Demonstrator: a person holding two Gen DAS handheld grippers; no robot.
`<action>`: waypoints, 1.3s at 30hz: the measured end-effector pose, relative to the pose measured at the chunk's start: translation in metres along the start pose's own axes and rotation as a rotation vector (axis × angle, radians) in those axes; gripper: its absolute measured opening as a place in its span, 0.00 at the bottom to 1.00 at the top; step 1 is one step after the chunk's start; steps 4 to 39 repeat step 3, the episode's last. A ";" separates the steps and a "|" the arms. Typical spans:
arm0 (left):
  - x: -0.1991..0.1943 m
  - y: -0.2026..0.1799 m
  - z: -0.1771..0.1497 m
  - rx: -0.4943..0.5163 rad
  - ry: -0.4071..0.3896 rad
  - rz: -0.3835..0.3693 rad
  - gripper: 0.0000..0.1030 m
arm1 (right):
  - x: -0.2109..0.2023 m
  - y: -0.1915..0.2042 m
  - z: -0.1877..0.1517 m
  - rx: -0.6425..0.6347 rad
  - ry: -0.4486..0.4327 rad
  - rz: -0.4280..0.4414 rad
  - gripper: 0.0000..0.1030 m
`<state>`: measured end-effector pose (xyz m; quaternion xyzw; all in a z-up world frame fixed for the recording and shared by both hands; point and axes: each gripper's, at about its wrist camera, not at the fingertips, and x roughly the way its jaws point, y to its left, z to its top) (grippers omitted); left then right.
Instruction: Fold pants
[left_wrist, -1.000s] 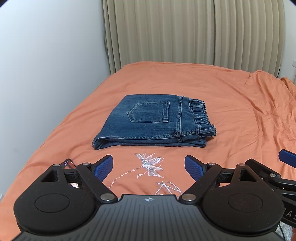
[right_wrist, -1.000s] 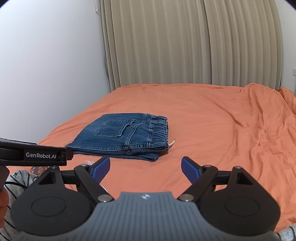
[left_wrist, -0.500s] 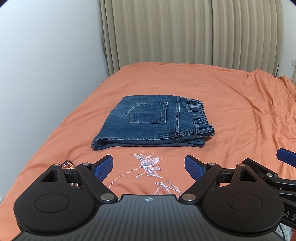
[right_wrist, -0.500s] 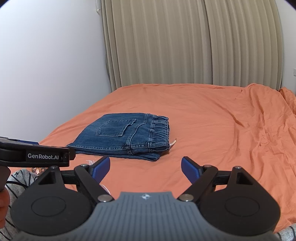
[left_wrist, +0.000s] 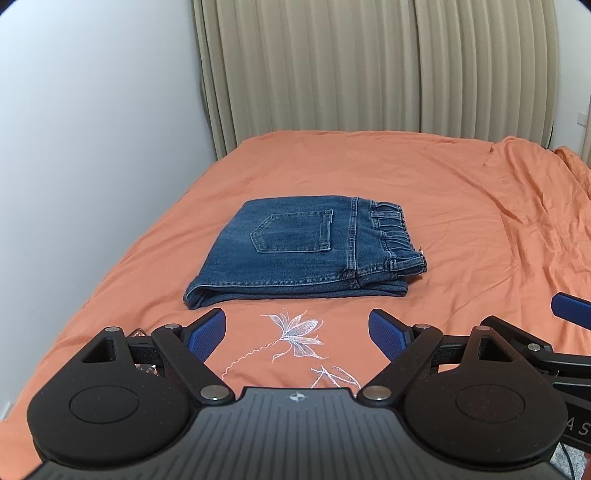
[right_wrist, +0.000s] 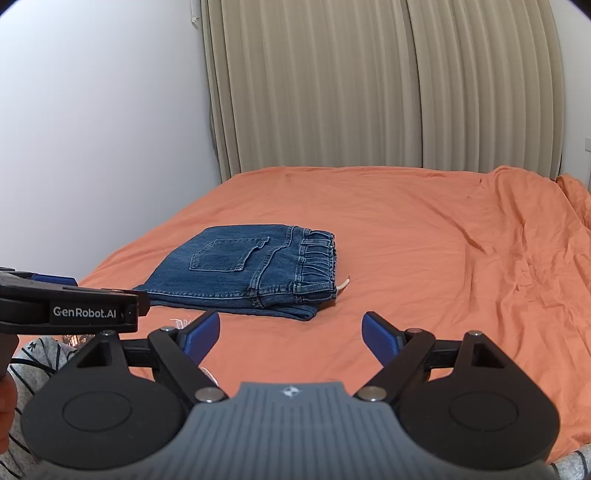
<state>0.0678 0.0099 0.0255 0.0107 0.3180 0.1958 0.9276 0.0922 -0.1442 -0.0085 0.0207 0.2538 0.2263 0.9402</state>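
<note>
Nearest, the left tool (left_wrist: 297, 334) hangs with its blue pads spread wide, gripping nothing, above a white flower embroidery (left_wrist: 295, 332) on the orange bedsheet (left_wrist: 461, 221). The right tool (right_wrist: 291, 336) is likewise wide apart and empty (its left neighbour shows at the left edge of its view). Beyond both, well apart from them, the jeans (left_wrist: 306, 251) lie folded into a compact stack on the bed, back pocket (left_wrist: 293, 232) up, waistband to the right. Farthest, beige curtains (left_wrist: 369, 74) hang behind the bed.
</note>
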 end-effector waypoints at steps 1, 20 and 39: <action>-0.001 0.000 0.000 0.000 -0.005 0.000 0.98 | 0.000 0.000 0.000 0.000 0.000 0.000 0.78; -0.002 0.001 0.001 -0.005 -0.013 0.007 0.98 | 0.000 0.000 0.000 0.000 0.000 0.000 0.78; -0.002 0.001 0.001 -0.005 -0.013 0.007 0.98 | 0.000 0.000 0.000 0.000 0.000 0.000 0.78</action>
